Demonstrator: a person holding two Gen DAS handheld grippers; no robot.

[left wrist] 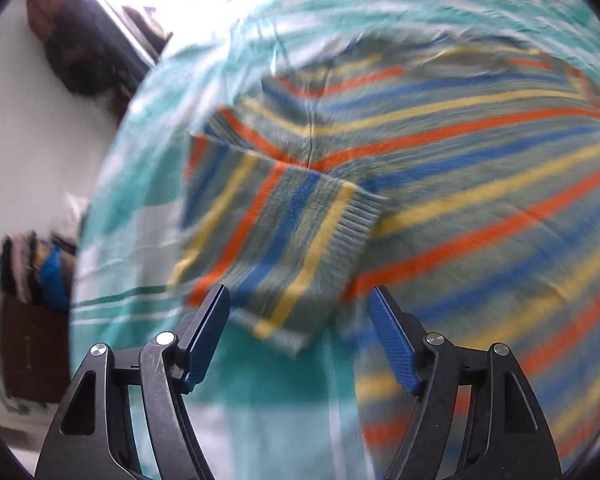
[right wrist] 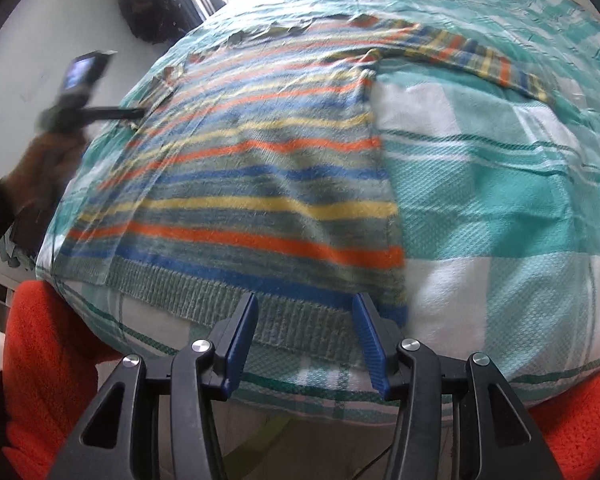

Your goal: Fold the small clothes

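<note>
The striped knitted sweater on the teal checked cloth is viewed closely from its sleeve side; the right view is taken from the hem, and both are shared.

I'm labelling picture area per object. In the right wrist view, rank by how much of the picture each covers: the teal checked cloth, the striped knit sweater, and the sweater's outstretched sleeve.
1. Teal checked cloth, about level with 2; too close to rank.
2. Striped knit sweater.
3. Outstretched sleeve, clearly smallest, though farthest from the camera.
</note>
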